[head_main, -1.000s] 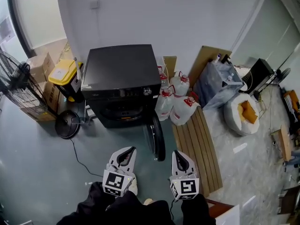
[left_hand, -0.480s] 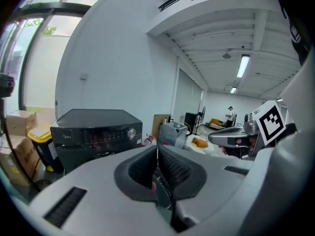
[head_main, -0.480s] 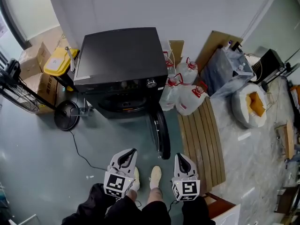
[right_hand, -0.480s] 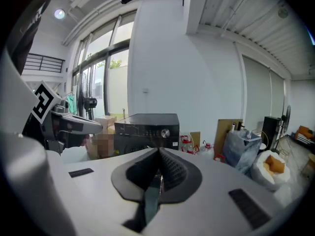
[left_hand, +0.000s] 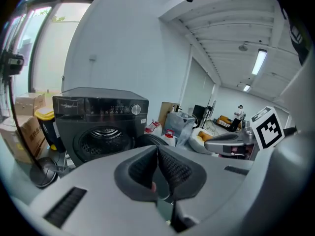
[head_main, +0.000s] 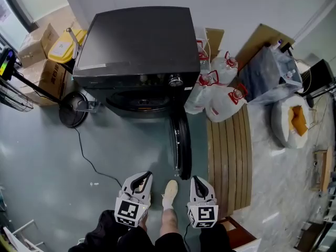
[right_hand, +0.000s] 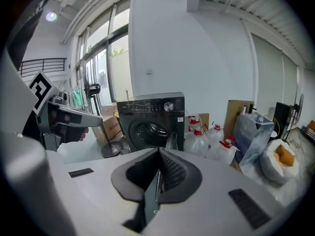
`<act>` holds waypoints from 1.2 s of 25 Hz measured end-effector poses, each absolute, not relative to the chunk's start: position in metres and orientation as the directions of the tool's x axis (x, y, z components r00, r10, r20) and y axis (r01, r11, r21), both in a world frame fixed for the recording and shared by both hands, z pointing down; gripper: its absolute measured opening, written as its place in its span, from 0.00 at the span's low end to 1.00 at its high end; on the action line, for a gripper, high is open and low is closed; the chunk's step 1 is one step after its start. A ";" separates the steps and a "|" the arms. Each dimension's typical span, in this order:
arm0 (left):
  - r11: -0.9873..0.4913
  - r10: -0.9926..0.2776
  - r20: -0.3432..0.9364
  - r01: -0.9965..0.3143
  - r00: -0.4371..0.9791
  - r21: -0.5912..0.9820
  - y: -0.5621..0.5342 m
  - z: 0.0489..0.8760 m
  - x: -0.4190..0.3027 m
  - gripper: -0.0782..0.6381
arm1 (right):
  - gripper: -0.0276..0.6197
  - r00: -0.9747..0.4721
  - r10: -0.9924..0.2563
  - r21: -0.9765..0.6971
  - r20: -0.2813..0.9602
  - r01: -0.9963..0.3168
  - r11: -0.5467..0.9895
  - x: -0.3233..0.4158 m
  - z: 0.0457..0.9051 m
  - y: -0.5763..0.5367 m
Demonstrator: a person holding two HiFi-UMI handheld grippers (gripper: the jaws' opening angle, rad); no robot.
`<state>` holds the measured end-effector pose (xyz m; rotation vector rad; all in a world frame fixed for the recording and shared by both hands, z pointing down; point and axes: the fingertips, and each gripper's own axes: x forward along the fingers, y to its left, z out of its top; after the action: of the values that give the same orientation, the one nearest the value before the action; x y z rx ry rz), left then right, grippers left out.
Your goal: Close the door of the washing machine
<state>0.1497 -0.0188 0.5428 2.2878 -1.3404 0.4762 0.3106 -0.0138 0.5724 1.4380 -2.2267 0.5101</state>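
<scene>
The black front-loading washing machine stands against the wall, its round door swung open toward me, edge-on. The drum opening shows in the left gripper view and the door's edge in the right gripper view. My left gripper hovers over the floor a short way in front of the machine, its jaws shut and empty. My right gripper hangs just beyond the door's free end, also shut on nothing. Neither touches the door.
Water jugs and a slatted wooden board lie right of the door. A fan base with its cable, cardboard boxes and a yellow bin are on the left. My shoe is between the grippers.
Both grippers have sunk and come nearer the machine, which now fills more of the head view. The door stays open and the jaws stay shut.
</scene>
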 end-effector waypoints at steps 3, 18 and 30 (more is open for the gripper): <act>-0.407 -0.724 0.523 -0.891 0.449 0.201 -0.022 0.575 0.148 0.15 | 0.07 -0.366 -0.737 -0.083 0.568 -0.917 0.391 0.315 0.607 -0.021; -0.303 -0.716 0.591 -0.928 0.371 0.216 -0.026 0.660 0.130 0.15 | 0.50 -0.421 -0.615 -0.149 0.667 -0.884 0.443 0.311 0.727 -0.041; -0.264 -0.720 0.604 -0.939 0.343 0.219 -0.023 0.680 0.122 0.15 | 0.34 -0.407 -0.559 -0.136 0.722 -0.877 0.461 0.321 0.763 -0.043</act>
<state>0.1215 -0.0233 0.6800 2.0658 -1.4440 0.5267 0.3205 -0.0433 0.7628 1.1901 -2.1104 0.6840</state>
